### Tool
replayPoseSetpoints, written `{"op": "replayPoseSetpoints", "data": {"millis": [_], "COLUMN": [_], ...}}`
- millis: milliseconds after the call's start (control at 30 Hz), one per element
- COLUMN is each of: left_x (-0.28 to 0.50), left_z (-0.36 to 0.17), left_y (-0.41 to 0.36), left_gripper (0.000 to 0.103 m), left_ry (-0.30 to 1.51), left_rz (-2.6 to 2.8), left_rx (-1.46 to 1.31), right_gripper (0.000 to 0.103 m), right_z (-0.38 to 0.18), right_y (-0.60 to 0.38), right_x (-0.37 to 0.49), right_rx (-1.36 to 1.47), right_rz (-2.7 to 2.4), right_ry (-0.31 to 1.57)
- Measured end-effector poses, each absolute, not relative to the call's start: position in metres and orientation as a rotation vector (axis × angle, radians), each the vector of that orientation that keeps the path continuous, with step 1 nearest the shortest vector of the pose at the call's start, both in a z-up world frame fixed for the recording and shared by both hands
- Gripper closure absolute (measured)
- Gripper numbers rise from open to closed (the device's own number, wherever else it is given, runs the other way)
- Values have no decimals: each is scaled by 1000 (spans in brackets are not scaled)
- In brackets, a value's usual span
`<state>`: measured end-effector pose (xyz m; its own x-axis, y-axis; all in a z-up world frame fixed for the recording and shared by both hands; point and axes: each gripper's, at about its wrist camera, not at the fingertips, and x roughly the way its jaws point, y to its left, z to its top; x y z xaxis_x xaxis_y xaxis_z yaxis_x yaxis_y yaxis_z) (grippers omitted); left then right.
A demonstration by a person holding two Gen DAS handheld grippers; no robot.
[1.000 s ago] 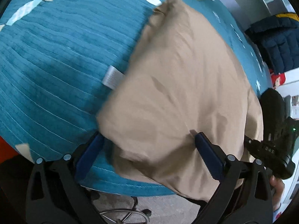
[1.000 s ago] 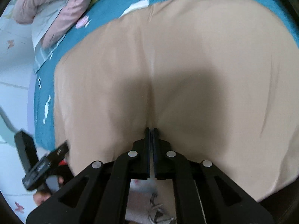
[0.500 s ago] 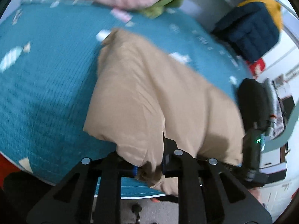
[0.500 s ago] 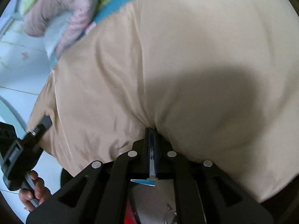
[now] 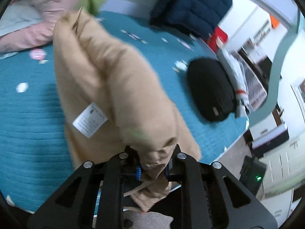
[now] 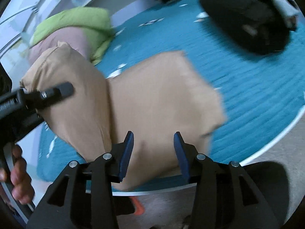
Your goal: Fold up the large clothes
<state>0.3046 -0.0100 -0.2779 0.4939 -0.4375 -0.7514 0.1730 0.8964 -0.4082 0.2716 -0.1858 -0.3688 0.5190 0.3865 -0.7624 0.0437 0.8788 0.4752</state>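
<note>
A tan garment (image 5: 122,87) hangs bunched from my left gripper (image 5: 152,168), which is shut on a wad of its cloth near the bed's front edge; a white care label (image 5: 89,120) shows on it. In the right wrist view the same tan garment (image 6: 162,103) lies partly on the teal bedspread (image 6: 257,87). My right gripper (image 6: 152,152) hovers over its near edge, its jaws opening with cloth below them but not pinched. The left gripper's finger (image 6: 53,93) lifts the garment's left part.
A black garment (image 5: 211,89) lies at the right of the bed, also seen as the black garment (image 6: 244,19). Pink bedding (image 5: 34,19) and a green cushion (image 6: 76,24) lie at the back. A navy puffer jacket (image 5: 190,5) sits beyond. The bed's front edge (image 6: 266,148) drops to the floor.
My left gripper closed on the garment's edge and lifted it up and to the right. My right gripper let go of the cloth, opened and drew back.
</note>
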Motion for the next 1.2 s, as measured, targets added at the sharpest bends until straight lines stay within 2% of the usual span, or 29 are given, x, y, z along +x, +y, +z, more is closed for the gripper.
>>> {"op": "replayPoseSetpoints", "data": {"millis": [133, 400, 433, 500, 600, 700, 733, 767, 867, 933, 1033, 1067, 1100, 1167, 1200], "left_x": [314, 338, 339, 338, 340, 340, 340, 340, 339, 339, 333, 331, 328, 321, 318], "left_z": [-303, -353, -353, -348, -343, -339, -337, -335, -332, -330, -315, -310, -304, -294, -290], "left_y": [-62, -133, -135, -127, -112, -103, -102, -100, -89, -83, -76, -69, -63, -44, -38], "left_gripper": [87, 86, 84, 71, 57, 55, 51, 42, 39, 39, 39, 37, 31, 23, 23], "left_ry": [1058, 1211, 1217, 1210, 1235, 1259, 1261, 1254, 1235, 1235, 1188, 1177, 1159, 1114, 1090], "left_rz": [-412, -435, -433, -454, -507, -546, -570, -592, -582, -609, -590, -584, -571, -515, -482], "left_rx": [-250, -137, -141, -209, -317, -387, -413, -443, -481, -501, -470, -463, -452, -416, -392], "right_gripper": [57, 51, 50, 50, 44, 44, 44, 44, 43, 49, 90, 91, 92, 92, 92], "right_z": [-378, -369, -366, -358, -355, -357, -357, -358, -370, -371, -372, -369, -364, -352, -352], "right_y": [-227, -227, -222, -213, -198, -182, -177, -175, -174, -175, -178, -182, -189, -205, -212], "right_x": [268, 273, 274, 271, 277, 285, 291, 295, 310, 315, 320, 321, 317, 313, 314], "right_rx": [514, 392, 377, 358, 329, 355, 366, 375, 419, 397, 395, 412, 424, 450, 457], "right_rz": [191, 296, 325, 421, 473, 518, 523, 507, 475, 451, 438, 437, 431, 394, 367], "right_ry": [1035, 1024, 1023, 988, 983, 976, 964, 959, 980, 975, 997, 994, 979, 943, 944]}}
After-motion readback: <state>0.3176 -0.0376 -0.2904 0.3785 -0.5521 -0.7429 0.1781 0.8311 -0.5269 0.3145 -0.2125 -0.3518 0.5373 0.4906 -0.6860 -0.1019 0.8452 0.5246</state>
